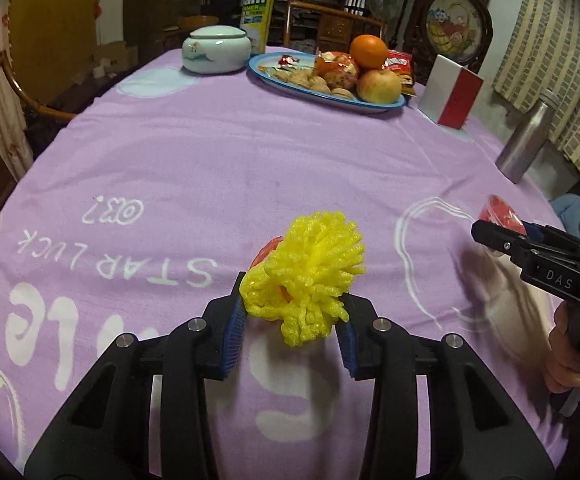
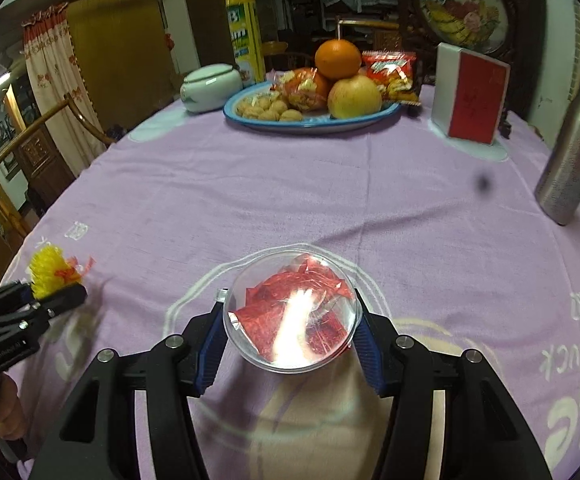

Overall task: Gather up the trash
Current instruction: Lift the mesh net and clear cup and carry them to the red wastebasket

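While your left wrist camera looks down along its fingers, your left gripper (image 1: 292,312) has its blue pads pressed on a yellow foam fruit net (image 1: 310,280), bunched and frayed, held just above the purple tablecloth (image 1: 229,168). A scrap of red wrapper (image 1: 267,250) peeks out behind the net. At the right edge of this view your right gripper (image 1: 486,236) reaches in, with your right hand (image 1: 566,356) on its handle and something red and clear at its tip. Far across the table stand a blue plate (image 1: 281,84) of fruit and nuts, a white lidded jar (image 1: 214,50), a yellow spray can (image 1: 258,0), a red and white box (image 1: 452,94) and a steel bottle (image 1: 526,140).

From your right wrist camera, your right gripper (image 2: 290,332) clamps a clear plastic dome (image 2: 292,312) between its two pads; crumpled red foil wrappers (image 2: 290,304) lie inside it, under a bright glare. It sits close above the cloth. At the left edge you see your left gripper (image 2: 55,294) gripping the yellow net, and your left hand (image 2: 7,412) below it. The plate, with an orange (image 2: 338,58) and an apple (image 2: 354,96), lies well beyond.
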The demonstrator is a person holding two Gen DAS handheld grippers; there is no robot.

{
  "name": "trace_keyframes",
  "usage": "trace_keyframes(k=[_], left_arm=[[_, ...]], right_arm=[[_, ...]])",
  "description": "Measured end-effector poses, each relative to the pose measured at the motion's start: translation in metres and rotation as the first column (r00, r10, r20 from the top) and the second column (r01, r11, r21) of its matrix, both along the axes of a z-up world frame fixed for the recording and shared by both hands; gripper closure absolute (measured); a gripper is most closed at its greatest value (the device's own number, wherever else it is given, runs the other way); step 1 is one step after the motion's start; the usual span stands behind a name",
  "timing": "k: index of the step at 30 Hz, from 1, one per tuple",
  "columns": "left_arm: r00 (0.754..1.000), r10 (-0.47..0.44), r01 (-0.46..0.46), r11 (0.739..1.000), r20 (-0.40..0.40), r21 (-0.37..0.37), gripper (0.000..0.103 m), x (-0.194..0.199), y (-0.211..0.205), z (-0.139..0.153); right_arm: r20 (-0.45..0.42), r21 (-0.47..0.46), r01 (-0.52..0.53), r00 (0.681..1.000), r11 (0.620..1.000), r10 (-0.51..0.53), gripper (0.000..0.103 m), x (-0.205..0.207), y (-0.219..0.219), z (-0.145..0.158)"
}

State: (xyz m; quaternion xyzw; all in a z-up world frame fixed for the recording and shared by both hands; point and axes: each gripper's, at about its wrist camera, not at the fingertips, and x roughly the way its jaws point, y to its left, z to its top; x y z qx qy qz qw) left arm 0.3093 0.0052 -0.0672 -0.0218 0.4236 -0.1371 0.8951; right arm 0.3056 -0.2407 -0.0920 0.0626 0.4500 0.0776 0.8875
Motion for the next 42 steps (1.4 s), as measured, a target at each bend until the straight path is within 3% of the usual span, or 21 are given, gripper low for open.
trace_keyframes(k=[5, 8, 12, 28, 42], left_arm=[[0.999, 0.0, 0.0, 1.0, 0.036, -0.004, 0.063, -0.027, -0.003, 0.011], [0.998, -0.001, -0.001, 0.999, 0.068, 0.033, 0.063, -0.049, -0.008, 0.019], [0.994, 0.006, -0.015, 0.997, 0.112, 0.075, 0.063, -0.074, -0.013, 0.029], [0.968, 0.029, -0.047, 0.997, 0.249, 0.067, 0.063, -0.153, -0.005, 0.069], [0.942, 0.049, -0.069, 0.996, 0.331, 0.049, 0.063, -0.207, 0.011, 0.087]], right_arm=[[0.065, -0.012, 0.007, 0.998, 1.0, -0.006, 0.046, -0.032, 0.003, 0.02], [0.102, -0.04, 0.004, 0.995, 0.999, 0.0, 0.046, -0.052, 0.009, 0.029], [0.127, -0.004, -0.015, 0.992, 1.0, 0.016, 0.046, -0.075, 0.015, 0.04], [0.236, 0.011, -0.054, 0.971, 0.998, 0.05, 0.046, -0.158, 0.035, 0.077], [0.316, 0.015, -0.099, 0.945, 0.995, 0.089, 0.046, -0.214, 0.056, 0.105]])
